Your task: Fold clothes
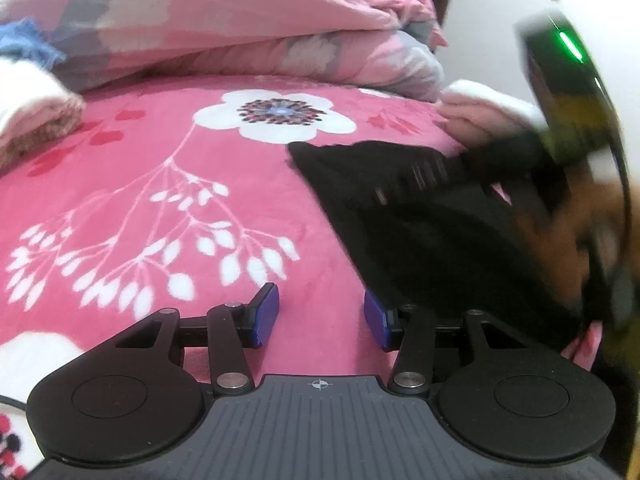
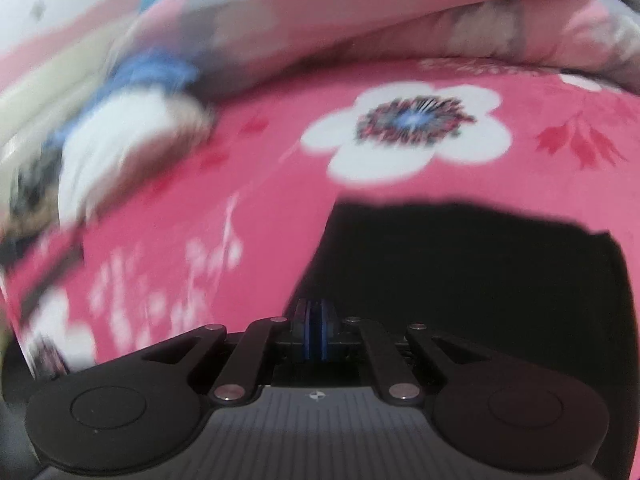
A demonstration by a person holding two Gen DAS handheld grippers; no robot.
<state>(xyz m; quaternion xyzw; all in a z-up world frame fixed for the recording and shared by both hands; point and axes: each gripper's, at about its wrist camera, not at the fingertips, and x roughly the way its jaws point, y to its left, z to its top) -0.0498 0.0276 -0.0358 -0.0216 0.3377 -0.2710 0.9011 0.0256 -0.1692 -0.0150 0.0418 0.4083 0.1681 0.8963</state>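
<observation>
Black garment (image 2: 460,280) lies on the bed's pink floral blanket (image 1: 160,208), its edge apparently pinched in the clenched right gripper (image 2: 315,320) for folding, while the left gripper (image 1: 322,316) hangs released, empty.

A dark garment (image 1: 420,232) lies on the bed (image 1: 168,184) at the right of the left wrist frame. A heaped quilt (image 1: 224,24) sits behind it along the top, with folded clothes (image 1: 32,120) at the left edge.
</observation>
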